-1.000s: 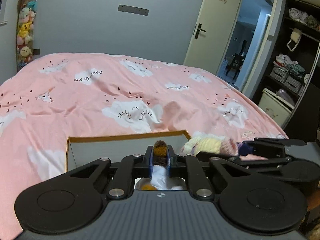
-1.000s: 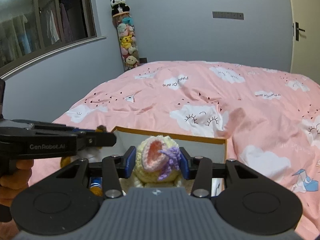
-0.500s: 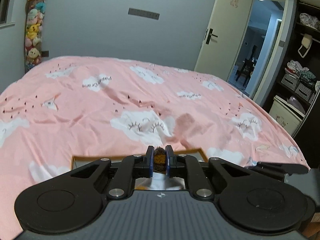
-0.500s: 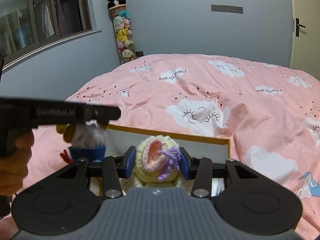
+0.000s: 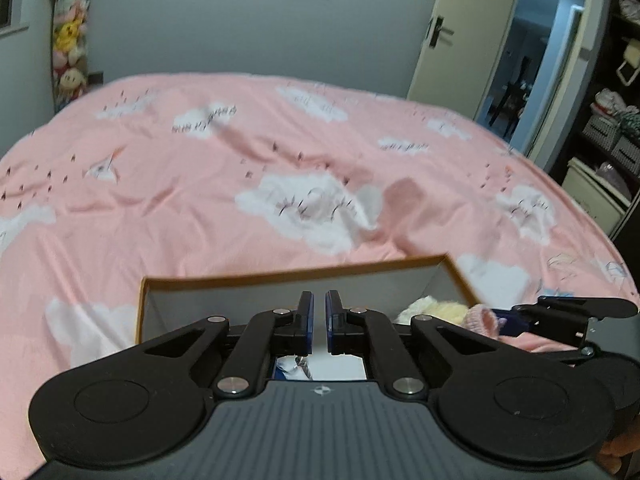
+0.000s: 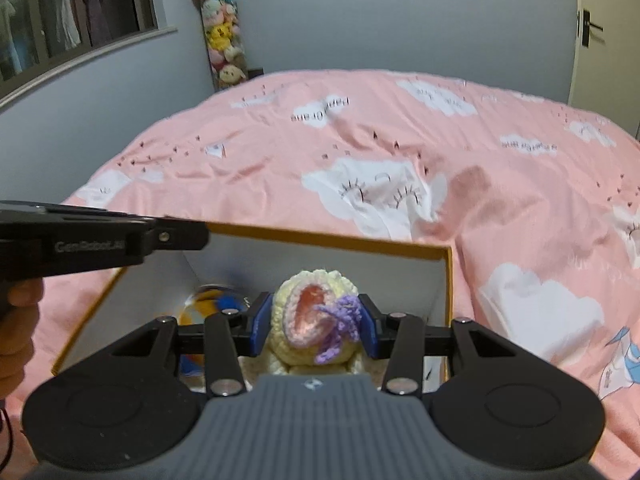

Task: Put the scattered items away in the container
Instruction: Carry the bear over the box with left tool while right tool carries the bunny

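Observation:
An open cardboard box with white inner walls and an orange rim lies on the pink bed. My left gripper hovers over the box with its jaws a narrow gap apart and nothing between them. It shows from the side in the right wrist view. A small plush toy with orange and blue parts lies inside the box. My right gripper is shut on a cream crocheted toy with a pink and purple patch, above the box's right half. That toy shows in the left wrist view.
The pink cloud-print duvet covers the bed around the box. A hanging column of plush toys stands by the far wall. An open door and dark shelves are at the right.
My left gripper has let go of the plush toy, which now lies in the box. Its jaws have parted slightly. My right gripper has moved over the box with the crocheted toy.

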`<state>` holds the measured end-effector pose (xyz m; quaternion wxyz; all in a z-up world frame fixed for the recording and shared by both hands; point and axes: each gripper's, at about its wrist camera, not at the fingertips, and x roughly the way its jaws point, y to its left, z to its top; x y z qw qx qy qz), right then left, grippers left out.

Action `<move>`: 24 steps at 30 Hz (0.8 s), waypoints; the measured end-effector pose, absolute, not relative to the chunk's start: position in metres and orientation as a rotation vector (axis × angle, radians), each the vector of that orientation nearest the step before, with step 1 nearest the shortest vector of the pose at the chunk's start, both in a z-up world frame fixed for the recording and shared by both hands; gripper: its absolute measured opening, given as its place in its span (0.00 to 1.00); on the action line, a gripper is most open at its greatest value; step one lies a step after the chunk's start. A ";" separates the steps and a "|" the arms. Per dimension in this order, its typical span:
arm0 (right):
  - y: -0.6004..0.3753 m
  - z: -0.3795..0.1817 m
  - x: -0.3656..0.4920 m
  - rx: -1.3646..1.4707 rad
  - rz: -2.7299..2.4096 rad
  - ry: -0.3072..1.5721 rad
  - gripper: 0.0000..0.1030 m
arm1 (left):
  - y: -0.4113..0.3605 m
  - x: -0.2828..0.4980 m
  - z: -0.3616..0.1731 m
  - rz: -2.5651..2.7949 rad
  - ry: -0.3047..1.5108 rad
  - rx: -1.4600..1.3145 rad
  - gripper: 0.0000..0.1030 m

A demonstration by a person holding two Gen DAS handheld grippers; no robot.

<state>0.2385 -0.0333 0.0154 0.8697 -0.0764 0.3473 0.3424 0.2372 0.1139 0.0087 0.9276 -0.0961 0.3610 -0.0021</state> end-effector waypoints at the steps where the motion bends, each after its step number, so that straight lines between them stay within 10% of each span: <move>1: -0.033 0.013 0.240 -0.158 0.718 0.736 0.46 | 0.116 0.238 0.006 -0.002 0.759 -0.189 0.07; 17: -0.015 -0.006 0.259 -0.128 0.756 0.707 0.46 | 0.121 0.238 -0.052 -0.013 1.064 0.112 0.52; 24: -0.025 -0.020 0.260 -0.186 0.793 0.910 0.48 | 0.114 0.236 -0.062 -0.039 1.108 0.185 0.52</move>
